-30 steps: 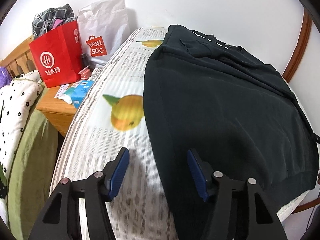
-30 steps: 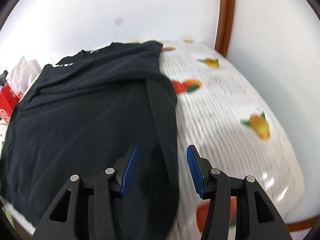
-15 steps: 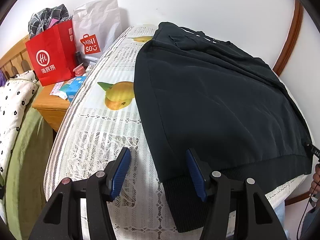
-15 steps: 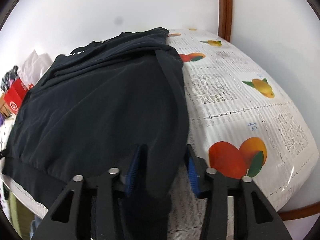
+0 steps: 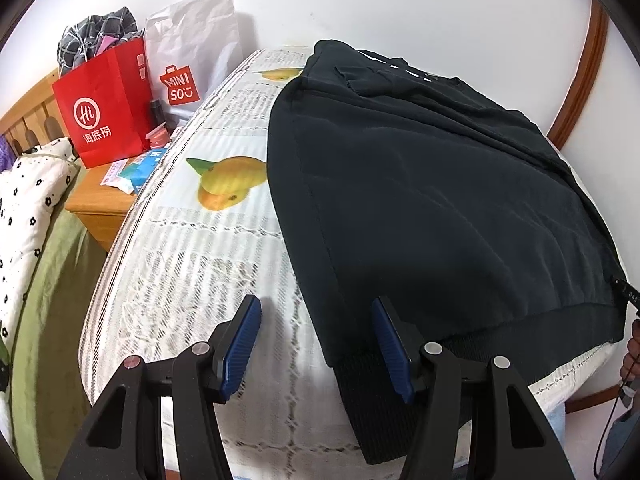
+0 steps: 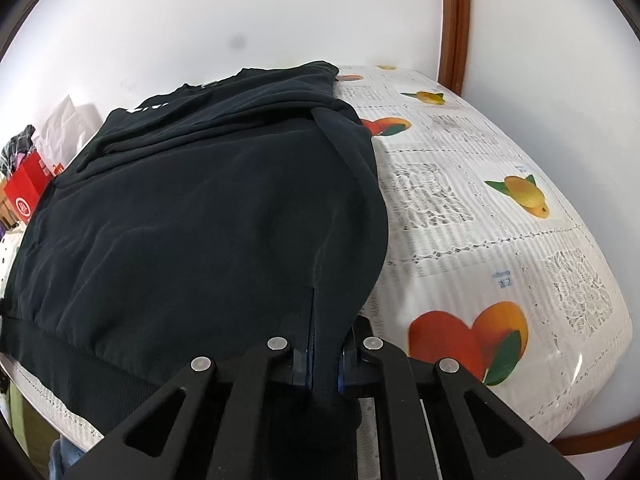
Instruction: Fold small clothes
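A black sweatshirt (image 5: 432, 200) lies spread flat on a table covered by a white lace cloth with printed fruit (image 5: 192, 264). Its long axis runs from the near table edge toward the white wall: the ribbed hem sits at the near edge, partly hanging over it, and the collar end with white lettering points to the wall. A sleeve is folded in along the garment's right side, lying roughly parallel to that axis.

The right gripper (image 6: 325, 354) has just been closing and its blue pads are now pinched on the sweatshirt's near right corner, with dark fabric bunched between them.

The left gripper (image 5: 316, 344) stands half open at the near left corner. The garment's left edge and hem corner lie between and below its blue fingers (image 5: 240, 344), but neither pad presses on the cloth.

Beside the table, a wooden nightstand (image 5: 100, 200) carries a red paper bag (image 5: 104, 108) and a white shopping bag (image 5: 188, 60).
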Demonstrator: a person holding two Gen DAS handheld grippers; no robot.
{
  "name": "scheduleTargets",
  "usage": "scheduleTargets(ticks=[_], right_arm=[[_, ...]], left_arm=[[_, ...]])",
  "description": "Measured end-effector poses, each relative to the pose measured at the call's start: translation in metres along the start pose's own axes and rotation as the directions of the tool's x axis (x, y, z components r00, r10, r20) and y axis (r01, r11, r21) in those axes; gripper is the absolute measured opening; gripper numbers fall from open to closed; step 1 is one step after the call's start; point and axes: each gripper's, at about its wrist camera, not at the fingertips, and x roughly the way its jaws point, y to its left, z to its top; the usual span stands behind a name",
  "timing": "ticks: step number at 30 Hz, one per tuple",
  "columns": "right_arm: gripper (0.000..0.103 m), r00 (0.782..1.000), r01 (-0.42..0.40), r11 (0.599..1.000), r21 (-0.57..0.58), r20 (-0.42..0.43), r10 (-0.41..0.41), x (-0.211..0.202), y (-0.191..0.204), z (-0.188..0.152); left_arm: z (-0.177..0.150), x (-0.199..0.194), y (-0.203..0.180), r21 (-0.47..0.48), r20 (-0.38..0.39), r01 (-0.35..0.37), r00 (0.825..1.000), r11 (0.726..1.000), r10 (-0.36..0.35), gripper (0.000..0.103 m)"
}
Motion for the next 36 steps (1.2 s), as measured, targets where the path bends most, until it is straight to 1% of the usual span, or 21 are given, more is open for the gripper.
scheduleTargets(ticks=[4, 6, 7, 8, 9, 11, 12, 13, 14, 15, 16, 17, 19, 21, 24, 26, 30, 36], right_arm=[[0.01, 1.0, -0.007, 1.0, 0.0, -0.015, 0.007, 0.0, 0.001, 0.002], [0.013, 1.0, -0.014, 1.0, 0.005, -0.019, 0.014, 0.0, 0.002, 0.001], [0.014, 1.0, -0.017, 1.0, 0.012, -0.023, 0.018, 0.0, 0.001, 0.001], [0.017, 0.999, -0.024, 0.999, 0.025, -0.026, 0.025, 0.001, 0.0, 0.001], [0.022, 0.999, -0.032, 0.999, 0.036, -0.028, 0.033, 0.001, 0.0, 0.002], [0.028, 0.998, -0.056, 0.997, 0.053, -0.027, 0.057, 0.001, 0.001, 0.002], [0.028, 0.998, -0.061, 0.997, 0.05, -0.025, 0.063, 0.001, 0.004, 0.001], [0.028, 0.998, -0.058, 0.997, 0.041, -0.022, 0.059, 0.001, 0.008, 0.0], [0.027, 0.999, -0.049, 0.998, 0.033, -0.018, 0.05, 0.001, 0.011, 0.0], [0.022, 0.999, -0.043, 0.999, 0.029, -0.016, 0.044, 0.002, 0.013, 0.0], [0.018, 0.999, -0.038, 0.999, 0.022, -0.013, 0.038, 0.002, 0.015, 0.0], [0.009, 1.0, -0.026, 1.0, 0.013, -0.008, 0.026, 0.001, 0.017, 0.001], [0.008, 1.0, -0.027, 1.0, 0.011, -0.001, 0.027, -0.002, 0.015, 0.003], [0.008, 0.998, -0.055, 0.998, 0.026, 0.041, 0.053, -0.015, 0.009, 0.008], [0.008, 0.987, -0.127, 0.99, 0.061, 0.11, 0.12, -0.041, -0.002, 0.011], [0.007, 0.982, -0.146, 0.987, 0.067, 0.134, 0.136, -0.051, -0.005, 0.011], [0.007, 0.975, -0.156, 0.986, 0.061, 0.171, 0.144, -0.067, -0.005, 0.013], [0.007, 0.964, -0.174, 0.983, 0.061, 0.213, 0.158, -0.076, -0.001, 0.025]], left_arm=[[-0.003, -0.001, -0.003, 0.006, 0.009, -0.004, 1.0, 1.0, 0.004, 0.053], [-0.002, -0.001, -0.004, 0.006, 0.006, 0.008, 1.0, 1.0, -0.008, 0.052], [-0.002, -0.001, -0.004, 0.008, 0.002, 0.02, 1.0, 1.0, -0.02, 0.05], [-0.001, -0.002, -0.004, 0.007, -0.002, 0.036, 0.999, 0.999, -0.036, 0.044], [-0.001, -0.002, -0.005, 0.0, -0.008, 0.061, 0.998, 0.998, -0.061, 0.041], [0.0, -0.001, -0.008, 0.001, -0.016, 0.086, 0.996, 0.996, -0.086, 0.038], [0.001, 0.0, -0.01, 0.011, -0.016, 0.08, 0.997, 0.997, -0.08, 0.032], [0.001, 0.001, -0.012, 0.017, -0.016, 0.071, 0.997, 0.997, -0.07, 0.029], [0.002, 0.002, -0.012, 0.019, -0.015, 0.063, 0.998, 0.998, -0.063, 0.023], [0.003, 0.002, -0.012, 0.017, -0.017, 0.056, 0.998, 0.998, -0.055, 0.014], [0.004, 0.002, -0.01, 0.009, -0.02, 0.063, 0.998, 0.998, -0.063, 0.013], [0.006, 0.001, -0.008, 0.003, -0.022, 0.073, 0.997, 0.997, -0.073, 0.011], [0.013, -0.009, -0.002, -0.011, -0.013, 0.109, 0.994, 0.994, -0.109, 0.01], [0.018, -0.024, 0.002, -0.021, 0.021, 0.147, 0.989, 0.989, -0.146, 0.01], [0.021, -0.048, 0.006, -0.023, 0.081, 0.184, 0.98, 0.983, -0.182, 0.01], [0.022, -0.057, 0.008, -0.03, 0.097, 0.193, 0.977, 0.981, -0.19, 0.01], [0.025, -0.068, 0.011, -0.027, 0.128, 0.207, 0.971, 0.978, -0.202, 0.01], [0.048, -0.069, 0.011, -0.013, 0.167, 0.209, 0.965, 0.978, -0.204, 0.01]])
